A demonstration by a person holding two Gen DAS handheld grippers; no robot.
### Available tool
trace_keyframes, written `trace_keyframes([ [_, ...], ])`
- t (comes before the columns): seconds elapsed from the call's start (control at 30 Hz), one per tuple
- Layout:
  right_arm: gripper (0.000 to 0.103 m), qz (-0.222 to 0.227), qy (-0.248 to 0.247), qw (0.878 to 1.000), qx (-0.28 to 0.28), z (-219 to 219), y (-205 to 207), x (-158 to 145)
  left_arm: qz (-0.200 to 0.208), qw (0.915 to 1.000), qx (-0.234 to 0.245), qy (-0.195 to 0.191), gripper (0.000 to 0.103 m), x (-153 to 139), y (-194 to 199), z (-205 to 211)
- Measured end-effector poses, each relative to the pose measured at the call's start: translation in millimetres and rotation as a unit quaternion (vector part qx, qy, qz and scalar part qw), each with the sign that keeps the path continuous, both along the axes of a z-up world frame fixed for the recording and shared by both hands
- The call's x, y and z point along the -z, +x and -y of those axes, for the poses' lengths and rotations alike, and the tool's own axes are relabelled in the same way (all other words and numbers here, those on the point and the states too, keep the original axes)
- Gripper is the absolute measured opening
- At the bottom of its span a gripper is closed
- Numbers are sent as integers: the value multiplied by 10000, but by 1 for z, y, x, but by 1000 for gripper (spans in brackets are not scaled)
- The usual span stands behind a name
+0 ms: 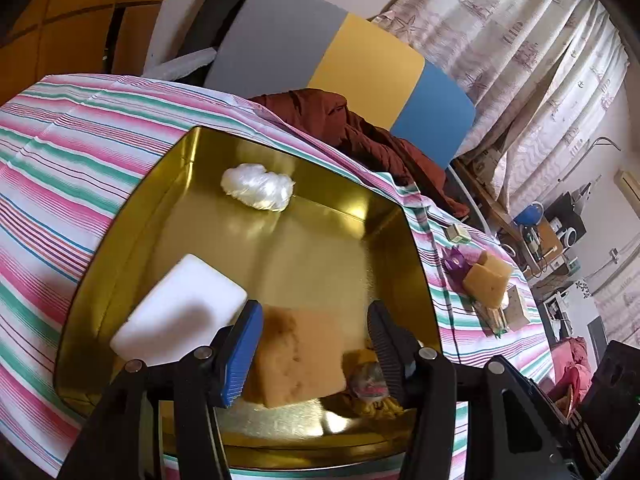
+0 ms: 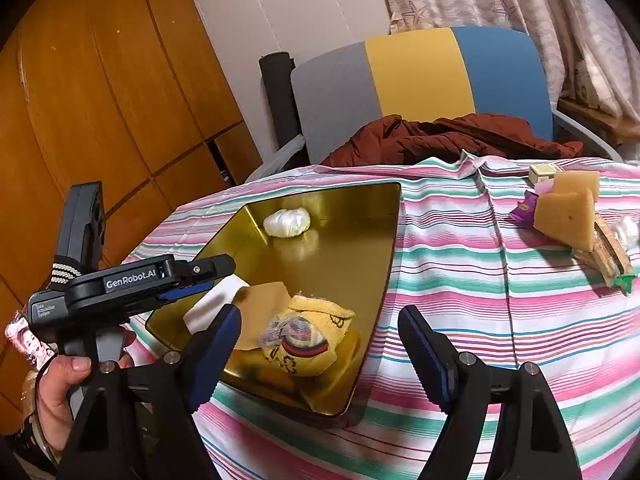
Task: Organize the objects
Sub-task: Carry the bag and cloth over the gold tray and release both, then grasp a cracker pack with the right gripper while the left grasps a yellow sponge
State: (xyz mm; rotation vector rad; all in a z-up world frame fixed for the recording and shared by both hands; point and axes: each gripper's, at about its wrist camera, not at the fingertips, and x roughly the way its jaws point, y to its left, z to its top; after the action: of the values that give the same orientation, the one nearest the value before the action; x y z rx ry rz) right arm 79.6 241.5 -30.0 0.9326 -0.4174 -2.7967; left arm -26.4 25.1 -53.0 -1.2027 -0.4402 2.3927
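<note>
A gold metal tray (image 1: 304,248) (image 2: 360,216) lies on the striped tablecloth. It holds a white foam block (image 1: 180,312), an orange sponge (image 1: 300,356) (image 2: 264,300), a clear plastic wad (image 1: 258,188) (image 2: 287,222) and a yellow cloth with a wrapped ball (image 1: 370,384) (image 2: 308,336). My left gripper (image 1: 312,332) is open, its fingers either side of the orange sponge without closing on it. My right gripper (image 2: 320,344) is open and empty above the tray's near corner. It is also seen from the side (image 2: 216,272).
More sponges (image 1: 486,282) (image 2: 568,212), a purple wrapper (image 2: 526,206), a small box (image 1: 456,234) (image 2: 542,172) and other bits lie on the cloth at the right. A chair (image 2: 420,76) with a brown garment (image 2: 440,136) stands behind the table.
</note>
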Motion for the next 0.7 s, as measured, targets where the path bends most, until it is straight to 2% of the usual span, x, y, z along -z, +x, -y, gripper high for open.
trace_keyframes([
  [0.47,82,0,-147,9993,355,-28,4,3,-150,9994,316,-1,55,-15,11,-27],
  [0.7,82,18,-216,9970,737,-59,7,9,-263,9971,716,-75,55,-24,23,-54],
])
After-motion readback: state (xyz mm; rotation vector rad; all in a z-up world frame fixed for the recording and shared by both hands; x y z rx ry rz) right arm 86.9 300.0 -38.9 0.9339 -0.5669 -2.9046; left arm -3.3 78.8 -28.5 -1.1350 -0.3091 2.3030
